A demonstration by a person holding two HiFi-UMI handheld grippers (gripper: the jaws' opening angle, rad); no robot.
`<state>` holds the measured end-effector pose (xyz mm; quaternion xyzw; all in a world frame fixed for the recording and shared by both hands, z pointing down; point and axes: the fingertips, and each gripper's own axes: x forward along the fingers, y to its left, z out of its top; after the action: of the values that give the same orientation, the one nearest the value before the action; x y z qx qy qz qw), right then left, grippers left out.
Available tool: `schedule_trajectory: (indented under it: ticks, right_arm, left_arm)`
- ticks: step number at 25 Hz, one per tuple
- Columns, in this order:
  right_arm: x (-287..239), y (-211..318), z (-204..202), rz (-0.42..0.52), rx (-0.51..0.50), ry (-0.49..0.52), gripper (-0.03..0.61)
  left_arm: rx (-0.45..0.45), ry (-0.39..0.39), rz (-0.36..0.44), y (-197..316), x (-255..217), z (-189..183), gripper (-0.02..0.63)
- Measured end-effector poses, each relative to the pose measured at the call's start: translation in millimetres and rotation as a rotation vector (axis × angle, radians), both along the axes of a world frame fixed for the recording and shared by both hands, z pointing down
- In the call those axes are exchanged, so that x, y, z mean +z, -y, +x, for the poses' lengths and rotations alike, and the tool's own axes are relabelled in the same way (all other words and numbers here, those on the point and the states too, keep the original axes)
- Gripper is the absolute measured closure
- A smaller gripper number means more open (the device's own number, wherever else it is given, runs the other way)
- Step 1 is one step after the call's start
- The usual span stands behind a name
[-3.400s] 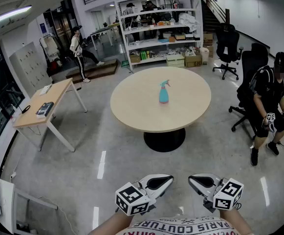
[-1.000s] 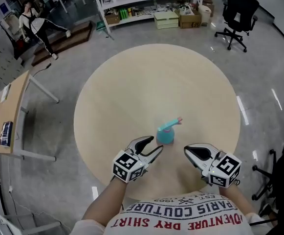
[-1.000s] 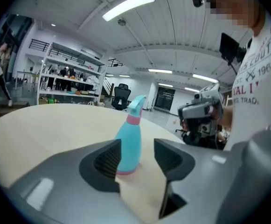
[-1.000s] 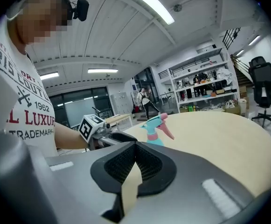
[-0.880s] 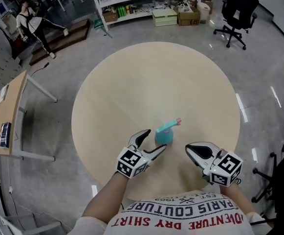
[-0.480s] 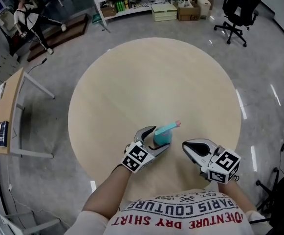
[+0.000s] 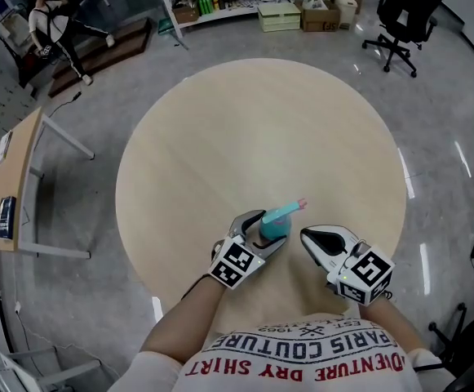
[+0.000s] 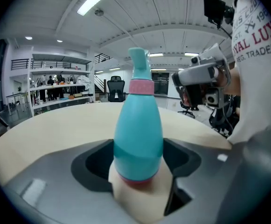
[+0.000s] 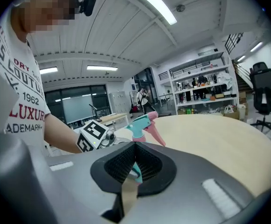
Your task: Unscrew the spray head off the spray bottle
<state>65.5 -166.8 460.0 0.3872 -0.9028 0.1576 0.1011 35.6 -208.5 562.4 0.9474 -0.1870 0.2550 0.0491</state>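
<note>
One bottle, teal and pear-shaped, upright, with a pink base. A pink collar sits under the teal spray head, and a pink trigger hangs from it. The head is seated on the neck, so unscrewing has not begun. Left gripper sits low round the bottle's belly. Its jaws have just been closing a little with the bottle between them, and the pads look to meet its widest part. Likely purpose: pin the body so it cannot turn with the head. Right gripper is just right of the bottle and clear of it, jaws together, holding nothing, aimed toward the head. It probably has to open before taking the collar. Table under the bottle, pale and round, its near rim close on the person's side.
</note>
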Motion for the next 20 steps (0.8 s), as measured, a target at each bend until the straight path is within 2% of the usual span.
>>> schedule_trajectory:
  ticks: [2,4,9,15,20]
  right_arm:
    - [5,6,-6,0.016,0.013,-0.034,0.576]
    - [9,12,-12,0.025,0.021,-0.047,0.488]
    - [11,25,-24,0.065,0.055,-0.077,0.444]
    - [19,33,-29,0.086,0.086,-0.101,0.440]
    - [22,32,-34,0.117,0.090,-0.123,0.439]
  left_arm:
    - [-0.023,0.002,-0.002,0,0,-3,0.287]
    - [-0.049,0.003,-0.003,-1,0,-3,0.287]
    - [-0.082,0.006,-0.010,-4,-3,-2,0.287]
    - [-0.152,0.004,-0.030,-5,-5,2,0.287]
    - [-0.161,0.007,-0.031,-6,-2,0,0.288]
